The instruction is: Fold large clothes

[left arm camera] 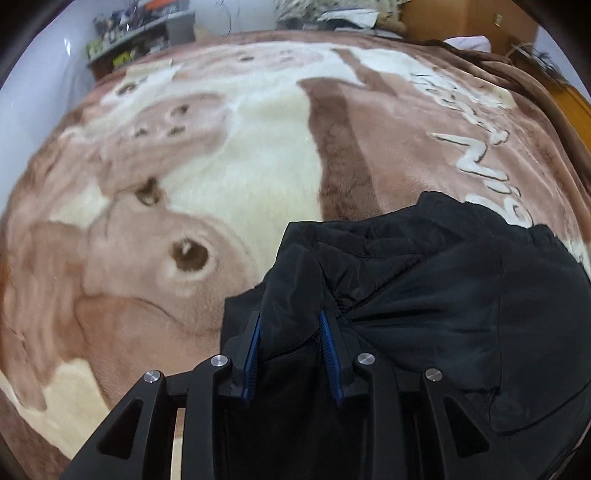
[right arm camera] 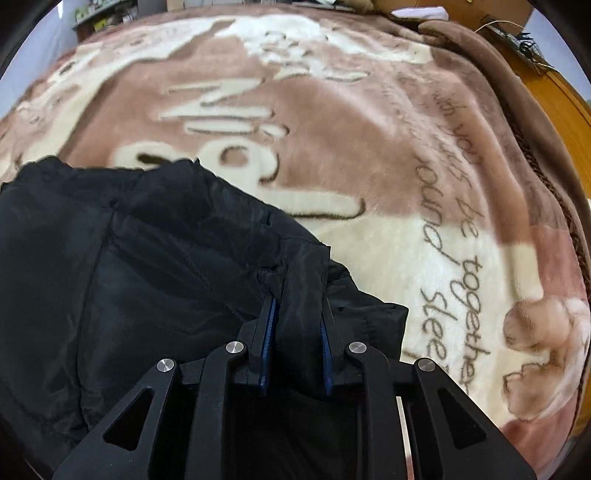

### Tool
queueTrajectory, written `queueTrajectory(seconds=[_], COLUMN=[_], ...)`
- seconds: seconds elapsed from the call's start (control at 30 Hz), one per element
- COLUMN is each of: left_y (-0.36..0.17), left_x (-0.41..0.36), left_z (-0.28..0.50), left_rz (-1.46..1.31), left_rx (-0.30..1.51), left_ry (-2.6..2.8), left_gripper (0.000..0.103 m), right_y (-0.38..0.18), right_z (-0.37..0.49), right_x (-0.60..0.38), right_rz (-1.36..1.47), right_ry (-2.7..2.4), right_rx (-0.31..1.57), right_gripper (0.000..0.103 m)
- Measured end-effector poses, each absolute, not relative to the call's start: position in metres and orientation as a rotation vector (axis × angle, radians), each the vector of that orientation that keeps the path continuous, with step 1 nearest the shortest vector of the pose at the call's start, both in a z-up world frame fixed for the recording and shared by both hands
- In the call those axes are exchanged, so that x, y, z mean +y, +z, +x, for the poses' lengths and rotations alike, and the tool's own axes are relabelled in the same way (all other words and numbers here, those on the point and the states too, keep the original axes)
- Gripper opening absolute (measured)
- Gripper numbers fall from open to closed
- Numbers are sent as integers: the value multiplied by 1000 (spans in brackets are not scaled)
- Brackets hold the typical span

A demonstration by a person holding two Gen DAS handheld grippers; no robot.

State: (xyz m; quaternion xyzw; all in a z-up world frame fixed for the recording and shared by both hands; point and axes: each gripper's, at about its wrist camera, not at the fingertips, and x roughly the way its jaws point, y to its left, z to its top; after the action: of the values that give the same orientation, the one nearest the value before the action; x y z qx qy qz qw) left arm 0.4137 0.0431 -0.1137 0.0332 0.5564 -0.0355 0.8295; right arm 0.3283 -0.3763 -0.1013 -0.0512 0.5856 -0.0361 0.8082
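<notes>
Over the brown blanket [left arm camera: 240, 177], I am pinching the black jacket [left arm camera: 424, 288] in both my left gripper [left arm camera: 290, 325] and right gripper [right arm camera: 298, 314].

Home bedroom, plush blanket [left arm camera: 229, 155], cluttered shelf [left arm camera: 136, 33]

I see the black padded jacket [left arm camera: 424, 295] bunched between both my tongs, lying on the brown-and-cream plush blanket [left arm camera: 229, 177] spreading ahead.
</notes>
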Motion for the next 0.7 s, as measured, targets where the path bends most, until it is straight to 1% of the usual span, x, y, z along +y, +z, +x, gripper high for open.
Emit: queueTrajectory(seconds=[0.13, 0.2, 0.27, 0.33, 0.37, 0.4, 0.47, 0.53, 0.57, 0.63, 0.7], left_y=[-115, -107, -95, -74, -63, -55, -31, -14, -9, -8, -14], left_x=[35, 38, 44, 52, 56, 59, 64, 60, 57, 36, 13], left_z=[411, 409, 407, 398, 392, 389, 371, 351, 343, 328, 318], left_rz=[126, 103, 61, 38, 18, 5, -28, -49, -69, -103, -87], left_rx=[1172, 1157, 1158, 1115, 1087, 1070, 1007, 943, 920, 916, 937], left_ry=[-52, -41, -24, -29, -37, -41, -11, 10, 2, -100, -165], left_gripper=[32, 34, 41, 59, 62, 64, 65, 74, 75, 76, 76], right_y=[-103, -97, -78, -55, -41, -31, -6, 16, 23, 32, 26], right_z=[332, 331, 323, 310, 301, 293, 275, 256, 251, 240, 234], right_x=[-377, -375, -375, -378, -381, -383, -383, -376, -369, -347, -321], right_rz=[-122, -133, -143, -103, -72, -44, 5, 30, 40, 58, 44], right_ry=[-87, -104, -145, -166, -170, -169, -176, -166, -142, -66, -17], right_rx=[1290, 1284, 1233, 1152, 1106, 1071, 1009, 934, 905, 850, 858], right_gripper=[23, 24, 31, 44, 47, 52, 52, 54, 55, 61, 61])
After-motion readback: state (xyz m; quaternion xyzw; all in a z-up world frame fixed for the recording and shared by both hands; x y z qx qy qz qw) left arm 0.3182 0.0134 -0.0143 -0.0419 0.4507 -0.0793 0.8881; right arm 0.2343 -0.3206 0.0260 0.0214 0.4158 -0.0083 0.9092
